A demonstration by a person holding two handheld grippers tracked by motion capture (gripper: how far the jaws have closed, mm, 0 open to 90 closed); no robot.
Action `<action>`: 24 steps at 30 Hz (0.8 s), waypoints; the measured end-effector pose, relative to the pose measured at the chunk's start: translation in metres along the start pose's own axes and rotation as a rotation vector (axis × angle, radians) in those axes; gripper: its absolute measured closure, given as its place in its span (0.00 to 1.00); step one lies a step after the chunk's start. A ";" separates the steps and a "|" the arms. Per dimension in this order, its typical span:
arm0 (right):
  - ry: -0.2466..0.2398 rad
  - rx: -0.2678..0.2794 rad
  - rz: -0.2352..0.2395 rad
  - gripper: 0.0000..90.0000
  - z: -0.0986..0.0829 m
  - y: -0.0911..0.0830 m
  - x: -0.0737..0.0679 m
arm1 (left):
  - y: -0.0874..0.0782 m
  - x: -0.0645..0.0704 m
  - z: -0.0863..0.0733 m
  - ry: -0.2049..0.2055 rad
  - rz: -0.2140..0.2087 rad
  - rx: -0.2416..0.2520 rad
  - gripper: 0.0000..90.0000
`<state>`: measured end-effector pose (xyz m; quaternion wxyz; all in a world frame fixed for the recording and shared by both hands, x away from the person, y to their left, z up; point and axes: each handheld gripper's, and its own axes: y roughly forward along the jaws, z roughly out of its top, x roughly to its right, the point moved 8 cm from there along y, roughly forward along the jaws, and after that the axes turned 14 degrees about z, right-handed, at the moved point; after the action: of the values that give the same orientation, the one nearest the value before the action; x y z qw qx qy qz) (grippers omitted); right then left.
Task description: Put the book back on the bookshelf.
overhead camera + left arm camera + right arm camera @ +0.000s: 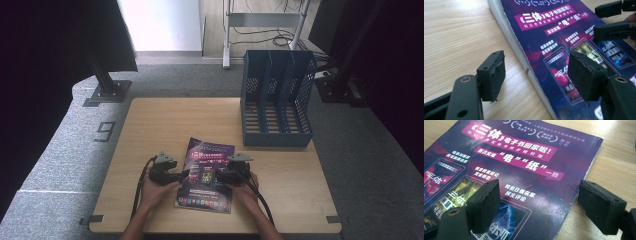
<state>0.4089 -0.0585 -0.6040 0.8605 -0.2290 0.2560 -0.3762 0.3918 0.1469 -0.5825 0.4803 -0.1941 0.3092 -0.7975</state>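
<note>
1. Table: pale wood, with a blue file rack standing at its far right corner.
2. Book: a purple-covered paperback lying flat near the table's front edge, between the two grippers and well apart from the rack. It is probably light and somewhat flexible, with a glossy cover likely slick under the pads; the firmest holds appear to be the page-block edges at either long side.
3. Left gripper: jaws spread wide and straddling the book's left edge, one pad over bare wood, one over the cover; hand low, forearm entering from the front.
4. Right gripper: likewise spread wide across the right edge, gripping nothing.
</note>
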 end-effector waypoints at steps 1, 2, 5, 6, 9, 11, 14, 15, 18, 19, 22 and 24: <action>0.000 0.000 0.000 0.20 0.000 0.000 0.000 | 0.004 0.002 0.001 -0.008 -0.004 -0.005 0.34; 0.001 -0.001 -0.001 0.20 0.000 0.000 0.000 | 0.004 0.002 0.001 -0.008 -0.004 -0.005 0.34; 0.001 -0.001 -0.001 0.20 0.000 0.000 0.000 | 0.010 0.003 0.002 -0.012 0.001 -0.014 0.34; 0.001 -0.001 -0.001 0.20 0.000 0.000 0.000 | 0.012 0.003 0.002 -0.006 0.004 -0.021 0.33; 0.001 -0.001 0.000 0.20 0.000 0.000 0.000 | 0.015 0.005 0.008 -0.008 -0.001 -0.022 0.33; 0.000 -0.001 0.001 0.20 0.000 0.000 0.000 | 0.019 0.006 0.011 -0.006 0.000 -0.021 0.33; -0.001 0.000 0.001 0.21 0.000 0.000 0.000 | 0.026 0.007 0.013 -0.001 0.004 -0.033 0.33; 0.002 -0.001 0.001 0.21 0.000 0.000 0.000 | 0.026 0.007 0.013 -0.001 0.004 -0.033 0.33; 0.001 -0.001 0.000 0.21 0.000 0.000 0.000 | 0.030 0.009 0.012 0.006 -0.001 -0.039 0.33; -0.001 -0.001 0.000 0.21 0.000 0.000 0.000 | 0.031 0.010 0.011 0.011 -0.004 -0.042 0.33; -0.001 -0.001 0.000 0.20 0.000 0.000 0.000 | 0.035 0.011 0.012 0.011 0.004 -0.042 0.33; -0.002 -0.002 -0.002 0.21 0.000 0.000 0.000 | 0.037 0.010 0.013 0.012 0.009 -0.039 0.33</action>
<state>0.4088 -0.0585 -0.6041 0.8603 -0.2303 0.2551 -0.3765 0.4192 0.1214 -0.5978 0.4780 -0.1974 0.3284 -0.7904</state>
